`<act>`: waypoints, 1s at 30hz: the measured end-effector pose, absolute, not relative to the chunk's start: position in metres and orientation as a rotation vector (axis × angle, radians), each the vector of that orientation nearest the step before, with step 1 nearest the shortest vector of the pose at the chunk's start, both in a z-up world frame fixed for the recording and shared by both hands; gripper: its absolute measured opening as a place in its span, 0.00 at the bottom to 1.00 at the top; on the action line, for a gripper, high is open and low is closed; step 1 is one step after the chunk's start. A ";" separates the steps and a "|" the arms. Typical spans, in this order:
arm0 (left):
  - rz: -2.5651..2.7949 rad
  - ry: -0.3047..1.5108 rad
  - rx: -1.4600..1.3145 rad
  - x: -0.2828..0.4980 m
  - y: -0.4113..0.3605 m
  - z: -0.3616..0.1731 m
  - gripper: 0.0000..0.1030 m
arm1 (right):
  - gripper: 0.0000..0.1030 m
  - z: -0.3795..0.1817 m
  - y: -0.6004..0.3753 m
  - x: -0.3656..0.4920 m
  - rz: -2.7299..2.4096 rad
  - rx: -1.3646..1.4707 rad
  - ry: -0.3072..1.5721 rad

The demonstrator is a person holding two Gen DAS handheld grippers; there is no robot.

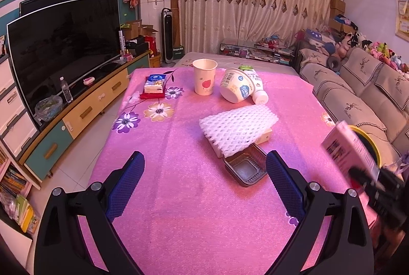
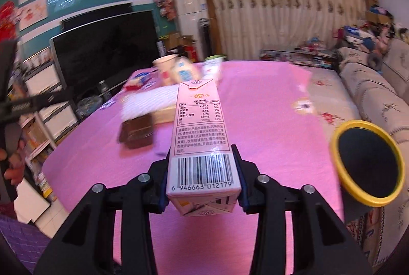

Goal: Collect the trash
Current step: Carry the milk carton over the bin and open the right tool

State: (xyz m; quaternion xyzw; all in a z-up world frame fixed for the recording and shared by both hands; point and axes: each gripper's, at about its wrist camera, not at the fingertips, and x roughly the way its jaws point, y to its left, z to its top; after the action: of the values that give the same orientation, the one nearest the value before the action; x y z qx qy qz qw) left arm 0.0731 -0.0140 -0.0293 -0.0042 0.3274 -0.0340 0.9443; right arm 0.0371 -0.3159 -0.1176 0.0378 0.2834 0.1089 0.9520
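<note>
The right gripper point(image 2: 203, 172) has its jaws clamped on a milk carton point(image 2: 196, 127), near the yellow-rimmed bin point(image 2: 368, 162); the left gripper point(image 1: 204, 172) is wide open and empty; cup point(image 1: 204, 81), foam net point(image 1: 237, 127) and tray point(image 1: 245, 169) remain on the worktop point(image 1: 179, 198).

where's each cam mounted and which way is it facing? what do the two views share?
Left wrist: on the left gripper, facing down the pink table toward the curtains; its own open jaws show, nothing between them.
Right wrist: on the right gripper, facing the same way from nearer the sofa; its jaws clamp a milk carton; a hand shows at far left.
Shared: paper cup, foam net, black tray, yellow-rimmed bin, milk carton.
</note>
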 end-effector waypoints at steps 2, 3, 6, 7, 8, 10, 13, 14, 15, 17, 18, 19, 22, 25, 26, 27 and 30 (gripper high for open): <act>-0.079 0.673 -0.004 0.075 -0.019 -0.031 0.91 | 0.37 -0.116 -0.344 0.043 0.145 0.101 0.583; -0.085 0.678 -0.002 0.077 -0.022 -0.033 0.91 | 0.37 -0.116 -0.357 0.047 0.110 0.114 0.593; -0.101 0.693 0.004 0.082 -0.030 -0.037 0.91 | 0.37 -0.121 -0.403 0.056 0.003 0.159 0.623; -0.105 0.697 0.008 0.083 -0.032 -0.038 0.91 | 0.37 -0.123 -0.414 0.058 -0.029 0.164 0.628; -0.111 0.702 0.011 0.085 -0.035 -0.040 0.91 | 0.37 -0.126 -0.426 0.061 -0.064 0.169 0.633; -0.127 0.717 0.015 0.088 -0.041 -0.043 0.91 | 0.37 -0.132 -0.453 0.069 -0.138 0.186 0.646; -0.154 0.735 0.020 0.092 -0.051 -0.048 0.91 | 0.38 -0.144 -0.484 0.079 -0.226 0.199 0.675; -0.159 0.739 0.026 0.093 -0.055 -0.050 0.91 | 0.38 -0.150 -0.496 0.085 -0.256 0.209 0.690; -0.166 0.743 0.031 0.095 -0.058 -0.051 0.91 | 0.38 -0.158 -0.506 0.089 -0.276 0.217 0.707; -0.179 0.750 0.041 0.097 -0.065 -0.053 0.91 | 0.38 -0.174 -0.524 0.108 -0.312 0.244 0.763; -0.186 0.755 0.049 0.098 -0.069 -0.054 0.91 | 0.38 -0.183 -0.532 0.117 -0.331 0.254 0.793; -0.193 0.758 0.053 0.100 -0.071 -0.056 0.91 | 0.38 -0.193 -0.541 0.126 -0.360 0.256 0.829; -0.211 0.772 0.067 0.103 -0.079 -0.060 0.91 | 0.38 -0.219 -0.556 0.144 -0.410 0.255 0.911; -0.227 0.787 0.085 0.107 -0.086 -0.066 0.91 | 0.38 -0.240 -0.566 0.153 -0.446 0.254 0.988; -0.235 0.792 0.093 0.109 -0.089 -0.067 0.91 | 0.38 -0.245 -0.567 0.153 -0.447 0.260 1.002; -0.243 0.797 0.102 0.110 -0.092 -0.069 0.91 | 0.38 -0.248 -0.568 0.153 -0.451 0.262 1.013; -0.263 0.811 0.112 0.115 -0.097 -0.074 0.91 | 0.39 -0.255 -0.568 0.151 -0.458 0.263 1.031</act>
State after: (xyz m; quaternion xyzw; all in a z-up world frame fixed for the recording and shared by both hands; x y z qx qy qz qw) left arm 0.1150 -0.0967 -0.0740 0.0544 0.3930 -0.1275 0.9090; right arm 0.1507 -0.5677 -0.2551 0.1243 0.4871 -0.2163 0.8370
